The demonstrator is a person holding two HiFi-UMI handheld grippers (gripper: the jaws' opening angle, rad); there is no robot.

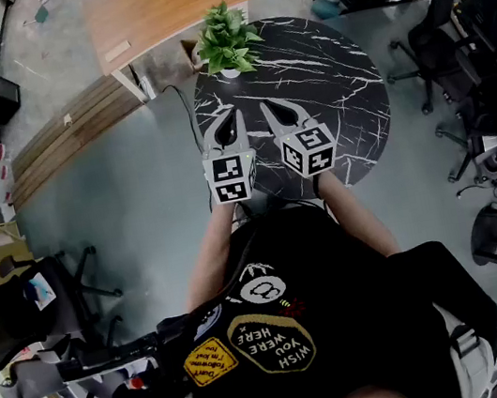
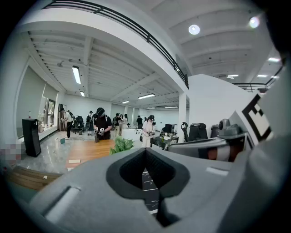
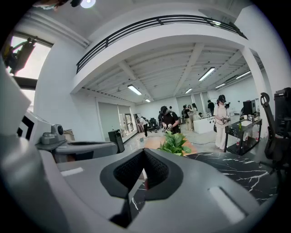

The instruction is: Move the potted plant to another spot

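Plant (image 1: 225,40) hugs far edge of black table (image 1: 338,103).

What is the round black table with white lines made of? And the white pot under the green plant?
The round black table looks like polished marble, or a print of it: white veins cross its dark smooth top. The white pot may be ceramic or plastic; too small to tell.

Left gripper (image 1: 230,115), right gripper (image 1: 269,109) (seemingly) closed
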